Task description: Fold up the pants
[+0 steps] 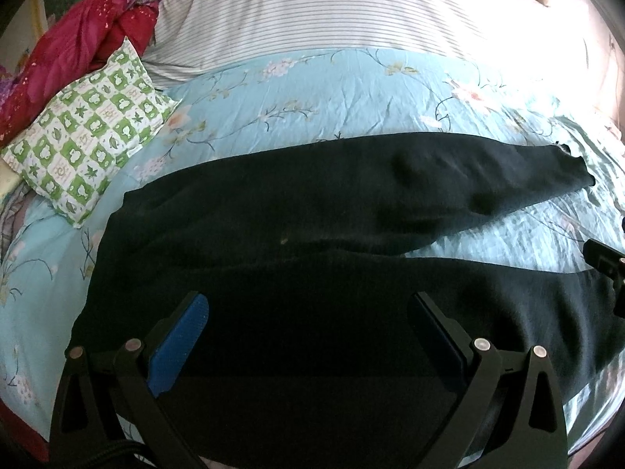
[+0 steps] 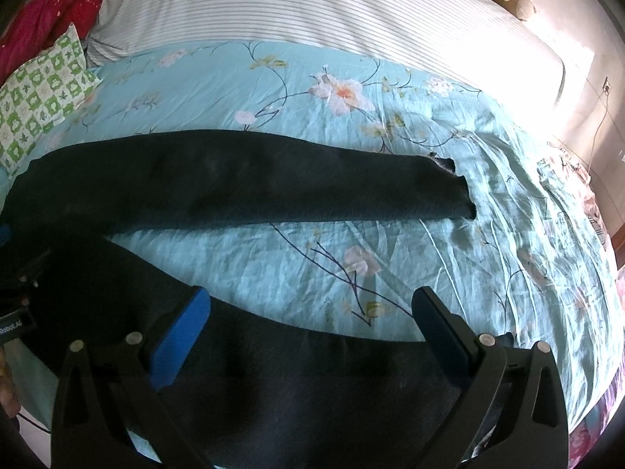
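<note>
On the bed (image 2: 312,74) the pants (image 1: 297,195) lie flat, legs splayed apart; left gripper (image 1: 308,320) and right gripper (image 2: 312,320) hover over the near leg, fingers spread, holding nothing; folding seems unstarted; next, pinch the near leg and lay it over the far one.

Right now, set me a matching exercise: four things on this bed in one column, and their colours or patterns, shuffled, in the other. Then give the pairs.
Things:
1. pants
2. pillow
3. bedsheet
4. gripper pads

Looks:
A. light blue with flowers
B. green and white checks
C. plain blue
D. black

Pairs: 1-D, 2-B, 3-A, 4-C
</note>
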